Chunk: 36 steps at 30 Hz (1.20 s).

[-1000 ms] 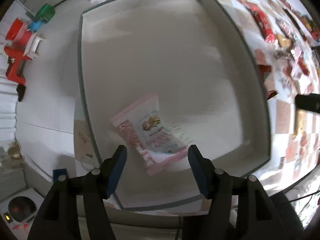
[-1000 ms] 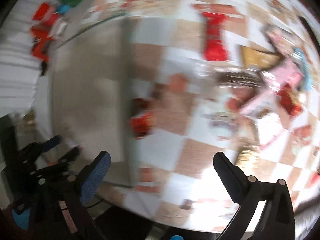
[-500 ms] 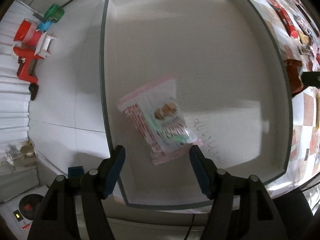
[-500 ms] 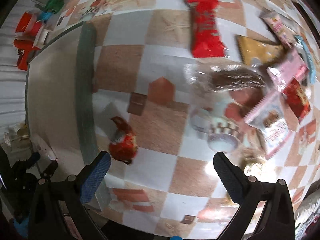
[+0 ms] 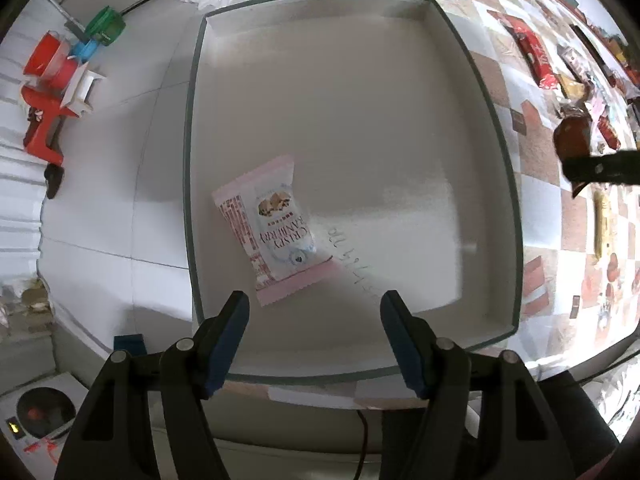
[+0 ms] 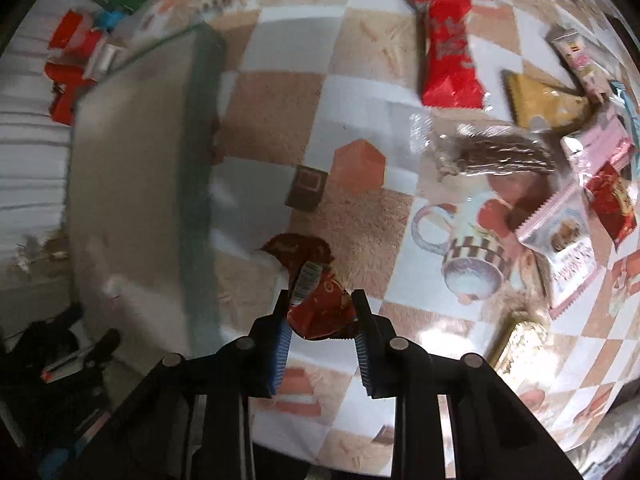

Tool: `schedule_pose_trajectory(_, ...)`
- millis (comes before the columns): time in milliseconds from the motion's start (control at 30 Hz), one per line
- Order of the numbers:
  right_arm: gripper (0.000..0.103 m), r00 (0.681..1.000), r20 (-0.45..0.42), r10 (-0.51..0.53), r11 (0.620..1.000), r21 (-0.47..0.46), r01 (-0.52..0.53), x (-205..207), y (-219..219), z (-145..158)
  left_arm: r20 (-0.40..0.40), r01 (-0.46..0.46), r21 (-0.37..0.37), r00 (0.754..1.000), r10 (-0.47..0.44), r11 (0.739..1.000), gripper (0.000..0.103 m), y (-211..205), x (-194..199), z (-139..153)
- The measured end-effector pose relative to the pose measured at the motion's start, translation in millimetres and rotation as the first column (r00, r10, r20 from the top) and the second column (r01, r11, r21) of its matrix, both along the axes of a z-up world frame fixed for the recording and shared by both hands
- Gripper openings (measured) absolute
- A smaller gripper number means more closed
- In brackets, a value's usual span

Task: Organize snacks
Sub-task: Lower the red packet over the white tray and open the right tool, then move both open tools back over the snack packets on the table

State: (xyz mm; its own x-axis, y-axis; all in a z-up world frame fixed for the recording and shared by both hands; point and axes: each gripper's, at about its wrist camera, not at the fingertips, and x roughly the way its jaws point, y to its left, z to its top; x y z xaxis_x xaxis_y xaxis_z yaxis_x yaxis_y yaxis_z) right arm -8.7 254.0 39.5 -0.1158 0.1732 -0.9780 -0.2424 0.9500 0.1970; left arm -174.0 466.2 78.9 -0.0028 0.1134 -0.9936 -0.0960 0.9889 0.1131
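Both tongs point down at the table. We find the right tongs (image 6: 320, 316) closing, their ribbed blue pads on either side of a crinkled dark red snack packet (image 6: 316, 284) and already touching its foil sides. That packet sits on the checked tablecloth (image 6: 272, 96), just beside the right-hand wall of the tray (image 6: 200, 168).

Left tongs (image 5: 316, 320) stand partly open above the near edge of the same tray (image 5: 496, 128), with nothing between the smooth blue pads. We note that the jaws are spread about as wide as the pink packet below them.

We record the tray as a large shallow rectangle, matt off-white inside with a thin grey-green rim. One flat pink biscuit packet (image 5: 272, 228) lies in it near the left wall, towards the near left corner, set at a slant; its ends are crimped and its face is glossy with a biscuit picture. Some handwriting (image 5: 352, 264) marks the tray floor just beside that packet.

Further along the tablecloth, well apart from the tray, we see more snacks: a long shiny red wrapper (image 6: 448, 52) near the far edge, a gold triangular packet (image 6: 544, 100), a clear crinkled bag of brown sticks (image 6: 504, 152), and a second pink biscuit packet (image 6: 564, 248). Some of these overlap one another.
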Motion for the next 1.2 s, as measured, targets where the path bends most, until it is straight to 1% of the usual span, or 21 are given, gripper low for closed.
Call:
schedule_pose_trajectory(67, 0.030, 1.000, 0.009, 0.018, 0.999, 0.051, -0.019, -3, 9, 13, -0.003, -0.002, -0.003, 1.000, 0.002, 1.000, 0.072, -1, -3, 1)
schedule_pose_trajectory(133, 0.030, 0.998, 0.006, 0.058, 0.992, 0.113, -0.058, -8, 28, 22, -0.005, -0.010, -0.004, 1.000, 0.010, 1.000, 0.072, 0, -3, 0)
schedule_pose_trajectory(233, 0.031, 0.992, -0.008, 0.129, 0.977, 0.173, -0.126, -15, 60, 22, -0.018, -0.020, -0.008, 1.000, 0.020, 1.000, 0.073, 3, -1, -1)
schedule_pose_trajectory(367, 0.031, 0.977, -0.044, 0.210, 0.960, 0.199, -0.198, -27, 90, 9, -0.042, -0.021, 0.002, 0.999, 0.021, 1.000, 0.074, 3, -5, -1)
schedule_pose_trajectory(400, 0.032, 0.974, -0.056, 0.221, 0.960, 0.187, -0.208, -41, 95, 8, -0.041, -0.023, 0.001, 0.999, 0.023, 1.000, 0.075, 2, -5, 0)
schedule_pose_trajectory(433, 0.047, 0.972, -0.065, 0.228, 0.962, 0.170, -0.214, -38, 88, 4, -0.038, -0.024, 0.000, 0.999, 0.024, 1.000, 0.075, 6, -4, 0)
schedule_pose_trajectory(467, 0.089, 0.970, -0.067, 0.232, 0.963, 0.154, -0.220, -36, 86, 4, -0.035, -0.026, 0.001, 0.999, 0.026, 1.000, 0.075, 5, -4, 1)
schedule_pose_trajectory(500, 0.103, 0.972, -0.057, 0.229, 0.964, 0.148, -0.219, -36, 89, 7, -0.033, -0.028, 0.000, 0.999, 0.028, 1.000, 0.076, 4, -4, 2)
schedule_pose_trajectory(567, 0.103, 0.976, -0.052, 0.213, 0.970, 0.131, -0.205, -32, 79, 6, -0.031, -0.031, -0.002, 0.999, 0.031, 1.000, 0.076, 2, -4, 3)
schedule_pose_trajectory(633, 0.103, 0.981, -0.049, 0.188, 0.978, 0.105, -0.182, -21, 54, 9, -0.032, -0.028, 0.000, 0.999, 0.028, 1.000, 0.076, 0, 0, 4)
schedule_pose_trajectory(767, 0.102, 0.996, -0.060, 0.071, 0.997, 0.035, -0.069, -12, -6, 10, -0.018, -0.002, -0.003, 1.000, 0.002, 1.000, 0.078, -16, 8, 11)
schedule_pose_trajectory(900, 0.102, 0.994, -0.084, -0.062, 0.997, -0.056, 0.058, -13, -75, 0, -0.005, 0.039, -0.003, 0.999, -0.039, 0.999, 0.078, -43, 18, 18)
schedule_pose_trajectory(1033, 0.102, 0.975, -0.120, -0.187, 0.978, -0.115, 0.174, -24, -137, -11, 0.016, 0.055, -0.021, 0.998, -0.055, 0.998, 0.079, -71, 25, 28)
schedule_pose_trajectory(1067, 0.102, 0.965, -0.131, -0.227, 0.969, -0.128, 0.211, -29, -154, -15, 0.018, 0.060, -0.024, 0.998, -0.059, 0.998, 0.079, -79, 25, 30)
schedule_pose_trajectory(1200, 0.102, 0.927, -0.157, -0.341, 0.935, -0.158, 0.317, -39, -199, -24, 0.012, 0.087, -0.032, 0.996, -0.086, 0.996, 0.079, -102, 31, 33)
